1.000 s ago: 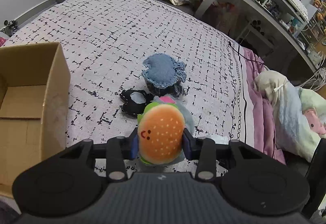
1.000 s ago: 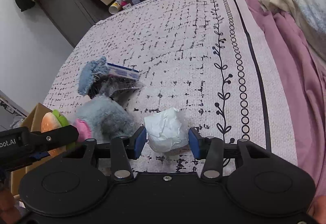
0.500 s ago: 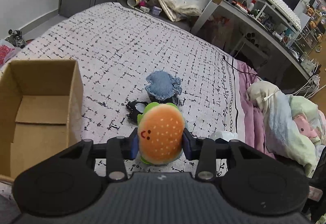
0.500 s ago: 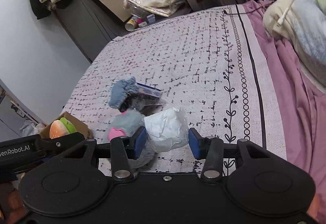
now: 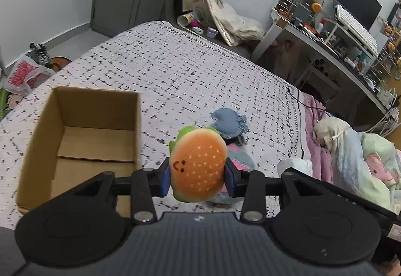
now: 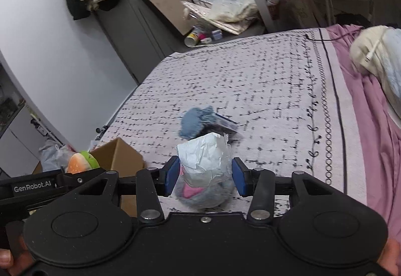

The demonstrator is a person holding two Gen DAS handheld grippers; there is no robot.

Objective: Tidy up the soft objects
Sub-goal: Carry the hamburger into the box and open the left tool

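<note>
My left gripper [image 5: 198,177] is shut on an orange burger plush [image 5: 198,165] with a green rim and a smiley face, held above the bed just right of an open cardboard box [image 5: 82,140]. My right gripper [image 6: 204,175] is shut on a white crumpled soft bundle [image 6: 204,159], lifted above the bed. Below it lies a grey and pink plush [image 6: 203,194], which also shows in the left wrist view [image 5: 239,161]. A blue fabric piece [image 5: 228,123] lies on a dark packet further back. The burger plush [image 6: 80,163] and the box [image 6: 117,156] show at the left of the right wrist view.
The bed has a white cover with black dashes [image 5: 175,70]. A pink sheet and bundled bedding [image 5: 363,158] lie at the right. A cluttered desk [image 5: 325,35] stands beyond the bed. Bags and a can [image 5: 213,22] lie on the floor at the far end.
Both grippers have risen with their loads. The left gripper has moved left, so the box now sits close beside the burger plush. The grey plush stays on the bed.
</note>
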